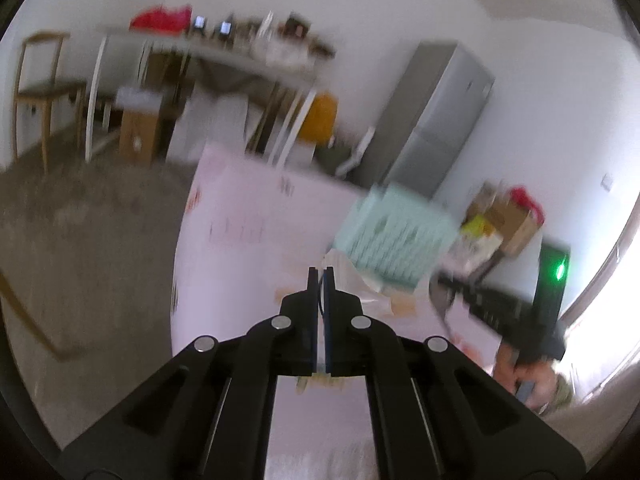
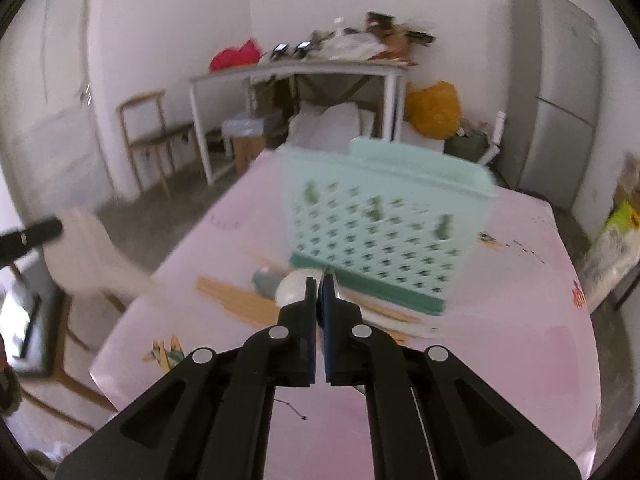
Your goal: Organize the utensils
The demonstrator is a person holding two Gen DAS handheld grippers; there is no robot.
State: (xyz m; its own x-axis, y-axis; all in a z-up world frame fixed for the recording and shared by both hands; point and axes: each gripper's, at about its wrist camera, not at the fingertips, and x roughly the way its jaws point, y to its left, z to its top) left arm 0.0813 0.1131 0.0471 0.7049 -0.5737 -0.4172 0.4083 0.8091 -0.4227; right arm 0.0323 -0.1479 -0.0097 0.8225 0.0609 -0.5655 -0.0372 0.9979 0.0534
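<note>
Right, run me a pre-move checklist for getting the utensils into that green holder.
1. Left gripper free to grasp: not ok, jaws shut; whether anything thin sits between the pads cannot be told.
2. Right gripper free to grasp: not ok, jaws shut, and the blur hides whether they pinch anything.
3. Green perforated holder upright on the pink table: ok.
4. Utensils within view: ok, a white spoon and wooden chopsticks lie in front of the holder.
5. Holder's contents and free slots: cannot tell, blurred.
6. Picture sharp enough for aiming: not ok.

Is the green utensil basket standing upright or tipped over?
Upright: the green utensil basket stands on its darker base on the pink table, rim on top.
</note>
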